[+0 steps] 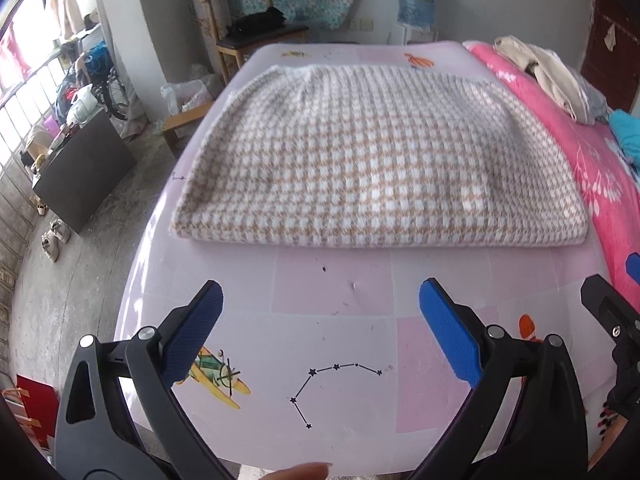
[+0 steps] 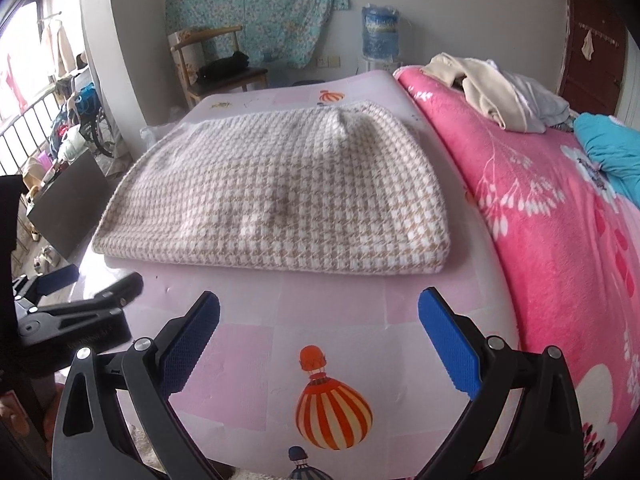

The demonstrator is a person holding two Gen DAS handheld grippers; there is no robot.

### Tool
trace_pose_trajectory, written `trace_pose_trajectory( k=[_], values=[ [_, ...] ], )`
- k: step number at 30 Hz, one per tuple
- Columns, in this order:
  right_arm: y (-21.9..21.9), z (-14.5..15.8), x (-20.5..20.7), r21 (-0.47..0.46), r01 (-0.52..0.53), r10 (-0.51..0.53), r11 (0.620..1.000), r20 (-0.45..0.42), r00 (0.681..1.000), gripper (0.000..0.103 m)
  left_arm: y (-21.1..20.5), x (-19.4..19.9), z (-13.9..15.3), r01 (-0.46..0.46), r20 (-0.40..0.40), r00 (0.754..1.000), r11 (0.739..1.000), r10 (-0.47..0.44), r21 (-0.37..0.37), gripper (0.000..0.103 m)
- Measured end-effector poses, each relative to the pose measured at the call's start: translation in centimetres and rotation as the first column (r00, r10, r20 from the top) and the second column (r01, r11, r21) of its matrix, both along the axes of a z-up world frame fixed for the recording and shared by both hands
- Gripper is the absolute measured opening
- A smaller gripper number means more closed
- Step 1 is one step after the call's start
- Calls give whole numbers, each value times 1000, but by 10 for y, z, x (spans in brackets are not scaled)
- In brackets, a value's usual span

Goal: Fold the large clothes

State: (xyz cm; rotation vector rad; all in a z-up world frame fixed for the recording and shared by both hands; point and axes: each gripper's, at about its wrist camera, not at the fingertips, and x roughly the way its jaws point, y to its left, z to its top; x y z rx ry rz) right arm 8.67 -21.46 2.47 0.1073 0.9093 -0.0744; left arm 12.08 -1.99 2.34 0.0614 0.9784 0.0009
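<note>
A beige-and-white houndstooth garment point(image 1: 376, 160) lies folded into a flat rectangle on the pale pink sheet point(image 1: 332, 292) of the bed; in the right wrist view the same garment point(image 2: 276, 200) shows with its thick folded edge nearest me. My left gripper point(image 1: 320, 300) hovers open over bare sheet a short way in front of that edge, nothing between its blue pads. My right gripper point(image 2: 319, 312) is likewise open and empty, just short of the garment. The left gripper's fingers point(image 2: 116, 292) show at the left of the right wrist view.
A pink floral blanket point(image 2: 560, 240) covers the bed's right side, with a pile of beige and grey clothes point(image 2: 492, 88) and a teal cloth point(image 2: 612, 152) on it. A wooden chair point(image 1: 244, 28) stands beyond the bed. A dark cabinet point(image 1: 80, 176) and shoes point(image 1: 54, 236) are on the floor at left.
</note>
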Motion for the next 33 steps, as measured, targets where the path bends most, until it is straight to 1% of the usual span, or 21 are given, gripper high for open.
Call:
trace_pose_trajectory(
  k=[9, 17, 33],
  values=[
    [3, -10, 2, -9, 0, -1, 1000, -40, 999, 97, -1, 3, -7, 15, -24, 1000, 1000, -15, 2, 95],
    [9, -9, 2, -30, -8, 7, 1000, -39, 999, 97, 0, 2, -7, 18, -25, 1000, 1000, -18, -7, 95],
    [10, -6, 1, -43, -10, 8, 999, -38, 999, 97, -4, -1, -3, 36, -15, 999, 999, -37, -21, 95]
  ],
)
